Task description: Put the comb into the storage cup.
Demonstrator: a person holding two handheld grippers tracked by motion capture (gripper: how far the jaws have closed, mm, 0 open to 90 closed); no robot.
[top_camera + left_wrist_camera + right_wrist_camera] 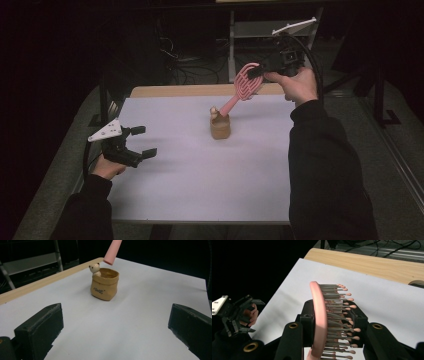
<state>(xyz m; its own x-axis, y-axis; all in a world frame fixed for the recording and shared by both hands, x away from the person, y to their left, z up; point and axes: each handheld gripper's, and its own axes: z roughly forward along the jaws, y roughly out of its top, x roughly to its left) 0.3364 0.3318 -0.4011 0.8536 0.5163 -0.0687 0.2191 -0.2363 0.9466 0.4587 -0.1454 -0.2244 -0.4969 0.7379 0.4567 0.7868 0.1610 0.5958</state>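
High view shows the right gripper clamped on the head of a light, stiff pink hairbrush at upper right, handle over the pot, left gripper open.

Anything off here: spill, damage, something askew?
Nothing spilled or broken. The pink hairbrush hangs tilted, clamped by its head in the right gripper, handle tip just above the upright bear-face pot. Left gripper is open on its side of the table.
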